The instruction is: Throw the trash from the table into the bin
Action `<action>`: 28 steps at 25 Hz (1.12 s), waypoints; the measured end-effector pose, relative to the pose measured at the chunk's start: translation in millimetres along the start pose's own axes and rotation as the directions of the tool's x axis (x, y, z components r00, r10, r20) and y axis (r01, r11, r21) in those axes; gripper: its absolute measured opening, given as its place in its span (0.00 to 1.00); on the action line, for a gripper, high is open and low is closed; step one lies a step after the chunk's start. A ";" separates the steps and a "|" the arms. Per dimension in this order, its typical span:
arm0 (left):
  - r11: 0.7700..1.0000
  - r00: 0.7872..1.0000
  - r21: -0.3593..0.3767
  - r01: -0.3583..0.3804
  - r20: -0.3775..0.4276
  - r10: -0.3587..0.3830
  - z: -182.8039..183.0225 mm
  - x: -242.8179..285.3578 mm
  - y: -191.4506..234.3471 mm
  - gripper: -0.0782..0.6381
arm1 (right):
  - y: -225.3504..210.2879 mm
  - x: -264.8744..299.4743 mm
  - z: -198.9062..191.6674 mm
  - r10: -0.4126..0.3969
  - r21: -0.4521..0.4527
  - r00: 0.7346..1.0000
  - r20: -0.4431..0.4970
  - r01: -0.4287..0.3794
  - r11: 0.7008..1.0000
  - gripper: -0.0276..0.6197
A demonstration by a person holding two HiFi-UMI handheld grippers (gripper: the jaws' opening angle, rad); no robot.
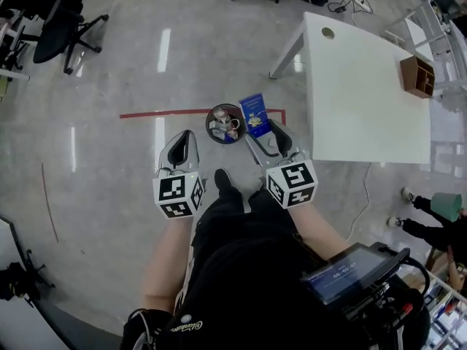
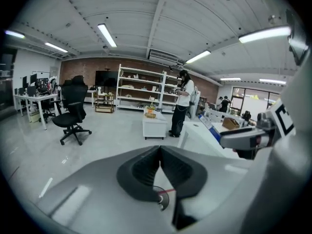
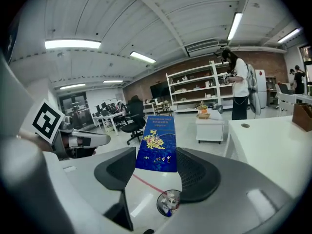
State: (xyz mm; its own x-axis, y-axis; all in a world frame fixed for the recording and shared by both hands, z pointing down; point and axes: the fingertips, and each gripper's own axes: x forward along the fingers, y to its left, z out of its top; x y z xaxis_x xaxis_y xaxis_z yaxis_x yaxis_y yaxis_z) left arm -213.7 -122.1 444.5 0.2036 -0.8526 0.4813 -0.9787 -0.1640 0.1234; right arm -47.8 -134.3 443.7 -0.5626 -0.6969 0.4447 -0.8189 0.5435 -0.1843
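Observation:
A flat blue box [image 1: 255,114] with a gold flower print is clamped between the jaws of my right gripper [image 1: 266,132]; in the right gripper view the blue box [image 3: 157,143] sticks out forward past the right gripper [image 3: 156,156]. It hangs just right of a small round bin [image 1: 225,124] on the floor, which holds several bits of trash; the bin [image 3: 168,203] shows below the jaws. My left gripper [image 1: 184,135] hovers left of the bin, and the left gripper [image 2: 159,149] has its pads touching with nothing held.
A white table [image 1: 357,100] stands to the right with a brown wooden organiser [image 1: 417,76] on it. A red tape line [image 1: 168,112] crosses the floor behind the bin. An office chair [image 1: 62,24] is far left. A person [image 2: 183,108] stands by shelves.

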 end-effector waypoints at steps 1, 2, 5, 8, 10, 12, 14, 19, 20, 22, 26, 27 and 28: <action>1.000 1.000 -0.008 -0.005 -0.007 0.005 -4.3 2.2 10.1 0.12 | 9.5 9.1 -2.9 0.012 -0.006 1.000 -0.014 -0.012 1.000 0.45; 1.000 1.000 -0.011 -0.008 -0.015 0.007 -9.1 5.7 17.3 0.12 | 16.5 17.1 -5.4 0.022 -0.012 0.999 -0.024 -0.022 1.000 0.45; 1.000 0.999 -0.019 -0.008 -0.033 0.008 -21.7 16.4 26.8 0.12 | 26.4 36.1 -10.1 0.040 -0.020 0.998 -0.040 -0.041 0.999 0.45; 0.999 0.998 -0.041 0.004 -0.065 -0.007 -37.3 26.5 25.0 0.12 | 24.6 49.0 -18.8 0.040 -0.011 0.997 -0.064 -0.041 0.999 0.45; 0.999 0.996 -0.051 0.007 -0.091 -0.012 -46.5 36.2 25.1 0.12 | 20.5 58.1 -33.6 0.039 0.006 0.994 -0.100 -0.038 0.999 0.45; 0.998 0.993 -0.066 -0.007 -0.117 -0.001 -57.9 46.9 26.5 0.12 | 11.5 70.9 -65.2 0.034 0.030 0.984 -0.176 -0.030 0.999 0.45; 0.997 0.988 -0.073 -0.017 -0.155 0.006 -74.2 58.4 26.7 0.12 | 0.8 87.0 -108.1 0.025 0.055 0.962 -0.274 -0.010 0.998 0.45; 0.995 0.971 -0.100 -0.009 -0.240 -0.016 -124.0 90.9 24.4 0.12 | -18.8 130.0 -196.1 -0.009 0.095 0.902 -0.432 0.055 0.994 0.45; 0.994 0.967 -0.110 -0.008 -0.255 -0.020 -135.0 95.2 24.2 0.12 | -18.9 135.9 -207.3 -0.009 0.102 0.894 -0.447 0.061 0.993 0.45; 0.993 0.959 -0.119 -0.004 -0.282 -0.030 -154.4 102.4 24.1 0.12 | -17.4 146.6 -223.7 -0.007 0.115 0.886 -0.464 0.068 0.991 0.45; 0.992 0.950 -0.130 0.001 -0.309 -0.042 -175.1 108.8 29.8 0.12 | -17.2 175.3 -248.8 -0.010 0.125 0.876 -0.482 0.080 0.989 0.45; 0.991 0.948 -0.131 -0.001 -0.315 -0.040 -178.5 107.3 31.6 0.12 | -19.9 183.5 -255.3 -0.019 0.124 0.874 -0.485 0.090 0.988 0.45; 0.991 0.946 -0.134 -0.005 -0.320 -0.039 -181.3 104.6 33.8 0.12 | -23.3 191.8 -260.8 -0.030 0.120 0.873 -0.487 0.100 0.988 0.46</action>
State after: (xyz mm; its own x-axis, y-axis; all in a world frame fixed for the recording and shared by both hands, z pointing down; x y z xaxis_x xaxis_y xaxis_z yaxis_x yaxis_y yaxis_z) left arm -220.7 -126.8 656.4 0.2389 -0.6416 0.7289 -0.9674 -0.0922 0.2359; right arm -107.1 -158.6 761.9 -0.4118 -0.3968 0.8203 -0.8788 0.4111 -0.2423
